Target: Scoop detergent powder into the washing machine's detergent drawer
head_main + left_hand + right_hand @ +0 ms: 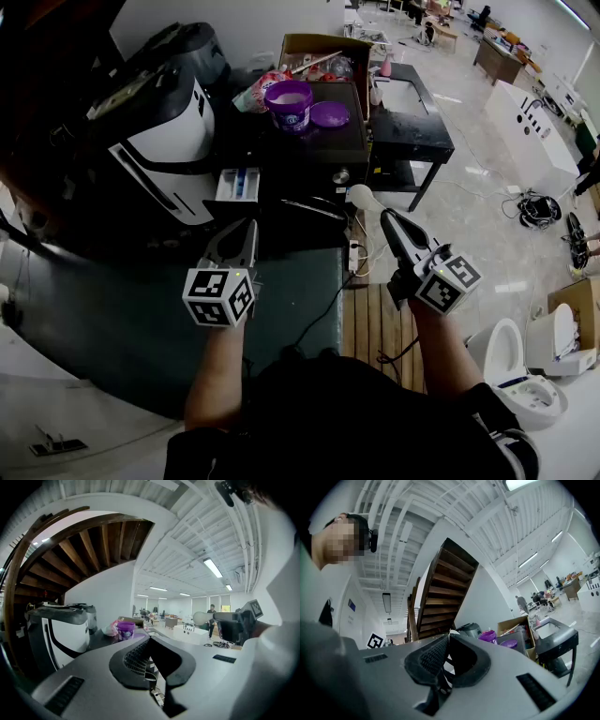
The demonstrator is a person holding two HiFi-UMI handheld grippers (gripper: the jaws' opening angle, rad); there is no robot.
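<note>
We see the washing machine (164, 141) lying at the left, white with black trim. Its detergent drawer (237, 184) is pulled out toward us, with a blue part showing inside. Just beside it on the right stands a black worktop (314, 155). At the far end of that worktop sits the open purple tub (290, 105), with pale powder (290, 97) in it. The tub's purple lid (330, 114) lies flat just to its right.

The left claw (247, 225) hangs nearer to us than the drawer and clear of it. Its jaws are closed together and have nothing between them.

The right claw (384, 217) is off to the right, near the worktop's front edge and well apart from the tub. Its jaws are closed on the handle of a white scoop (361, 197), whose rounded bowl points toward the machine. We cannot make out whether the bowl carries any powder.
</note>
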